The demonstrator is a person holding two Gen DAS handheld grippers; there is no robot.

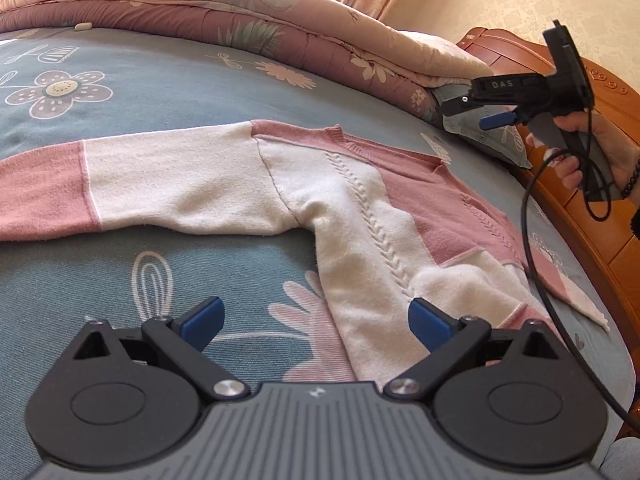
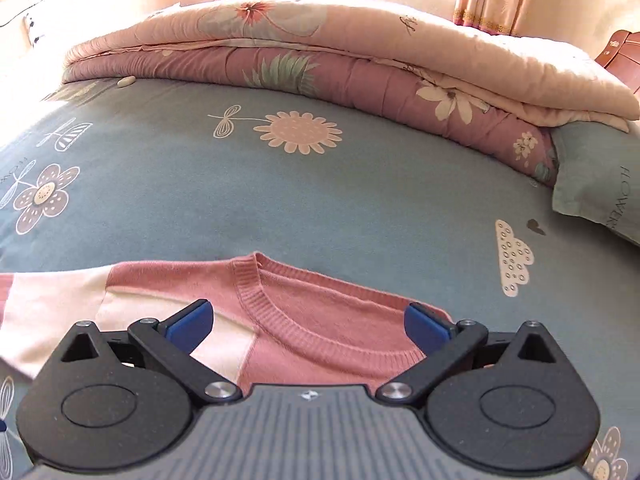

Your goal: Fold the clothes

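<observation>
- Lying across the blue flowered bedsheet point(image 2: 160, 184), with a folded floral quilt point(image 2: 360, 76) heaped along the far side and a wooden bed frame point(image 1: 576, 216) at the right edge.
- Hovering low over the bed: left gripper point(image 1: 316, 322), blue pads spread wide, grasping nothing, right pad above the garment's lower white side.
- Hanging over the neckline: right gripper point(image 2: 306, 322), jaws parted and empty, held by a hand point(image 1: 604, 148).
- Lying flat, front up: pink and white sweater point(image 1: 360, 208), one sleeve stretching out leftward.
</observation>
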